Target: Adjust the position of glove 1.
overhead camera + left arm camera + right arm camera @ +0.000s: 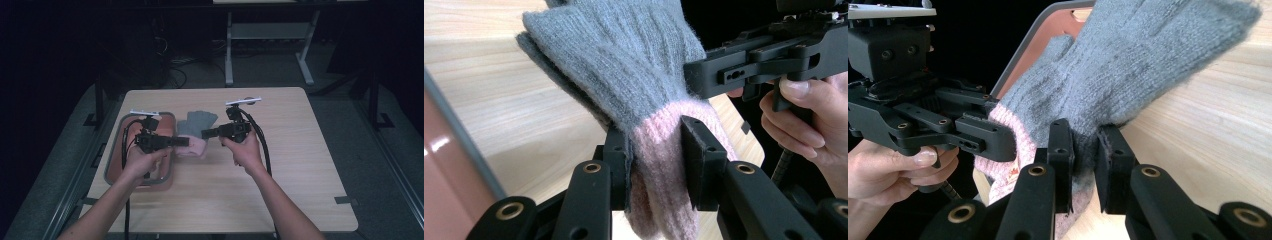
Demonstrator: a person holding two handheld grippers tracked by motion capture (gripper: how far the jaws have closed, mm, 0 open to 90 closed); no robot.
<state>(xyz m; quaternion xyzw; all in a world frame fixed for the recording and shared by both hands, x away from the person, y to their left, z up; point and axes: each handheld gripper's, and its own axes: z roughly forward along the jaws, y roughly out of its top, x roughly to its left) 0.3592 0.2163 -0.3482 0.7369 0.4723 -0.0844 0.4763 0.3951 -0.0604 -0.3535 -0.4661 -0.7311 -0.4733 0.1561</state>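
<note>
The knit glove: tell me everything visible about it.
The glove is fuzzy ribbed knit, grey over hand and fingers with a pink cuff. It looks like two layers, perhaps a pair. Both grippers clamp it: the left gripper on the cuff, the right gripper on the grey just above it. It hangs between them above the wooden table, beside the pink tray.

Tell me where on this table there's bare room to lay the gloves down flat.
The widest bare stretch is the table to the right of the right claw, out to its right edge. The near strip in front of the hands is free too. It is crowded at the left, where the tray, the left claw and the gloves bunch together.
</note>
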